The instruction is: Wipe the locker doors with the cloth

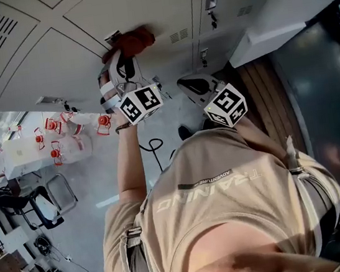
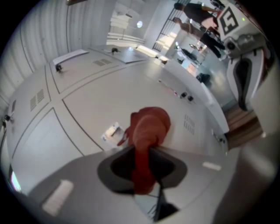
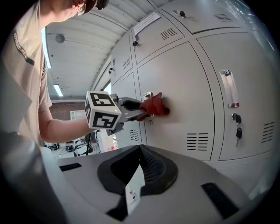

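**A:** Where is the crumpled red cloth [image 2: 148, 124]?

**B:** It is pressed flat against a pale grey metal locker door [image 3: 183, 92], near the door's left edge and beside a small latch. The left claw [image 2: 142, 153] is clenched on it, with the cloth bunched between both jaws and bulging out past their tips.

**A:** How is the left arm held?

**B:** The bare forearm [image 1: 127, 163] is stretched straight out, with the claw pointing squarely into the door.

**A:** And the other hand?

**B:** The right claw [image 3: 140, 168] is held back from the lockers, close to the person's body and aimed at the doors. Its jaws are closed together with nothing between them.
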Action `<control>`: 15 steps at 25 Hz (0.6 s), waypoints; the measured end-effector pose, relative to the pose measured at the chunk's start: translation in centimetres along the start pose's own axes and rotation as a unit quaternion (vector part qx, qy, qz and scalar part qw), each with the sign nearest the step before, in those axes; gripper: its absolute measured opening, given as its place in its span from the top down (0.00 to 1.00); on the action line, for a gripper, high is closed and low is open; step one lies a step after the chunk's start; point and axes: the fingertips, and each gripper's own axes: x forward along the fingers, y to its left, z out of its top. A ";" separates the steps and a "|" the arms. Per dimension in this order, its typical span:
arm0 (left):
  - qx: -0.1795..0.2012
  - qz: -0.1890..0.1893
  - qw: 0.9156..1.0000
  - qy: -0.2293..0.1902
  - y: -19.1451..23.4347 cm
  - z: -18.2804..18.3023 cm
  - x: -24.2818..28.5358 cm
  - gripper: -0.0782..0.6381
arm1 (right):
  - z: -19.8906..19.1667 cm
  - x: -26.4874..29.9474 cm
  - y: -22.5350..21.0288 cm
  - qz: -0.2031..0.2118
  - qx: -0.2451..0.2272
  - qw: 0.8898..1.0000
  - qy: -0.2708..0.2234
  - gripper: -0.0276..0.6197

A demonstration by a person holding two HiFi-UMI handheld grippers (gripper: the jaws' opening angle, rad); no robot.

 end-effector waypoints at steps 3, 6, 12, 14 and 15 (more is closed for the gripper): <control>-0.007 -0.011 1.000 0.003 -2.4 -1.2 0.4 0.78 | -0.3 -0.5 -0.4 -0.012 0.003 1.000 0.002 0.94; -0.013 -0.018 1.000 0.007 -3.9 -2.0 0.7 0.78 | -0.6 -1.0 -0.9 -0.024 0.008 1.000 0.002 0.94; -0.017 -0.089 0.995 0.049 -9.7 -4.8 1.9 0.78 | -1.1 -2.1 -1.1 -0.040 0.014 0.999 0.003 0.94; -0.007 -0.126 0.989 0.073 -12.6 -6.4 2.4 0.78 | -1.3 -2.6 -1.4 -0.045 0.015 0.999 0.005 0.94; 0.000 -0.143 0.986 0.085 -14.0 -7.2 2.5 0.78 | -1.5 -2.8 -1.6 -0.047 0.015 0.999 0.008 0.94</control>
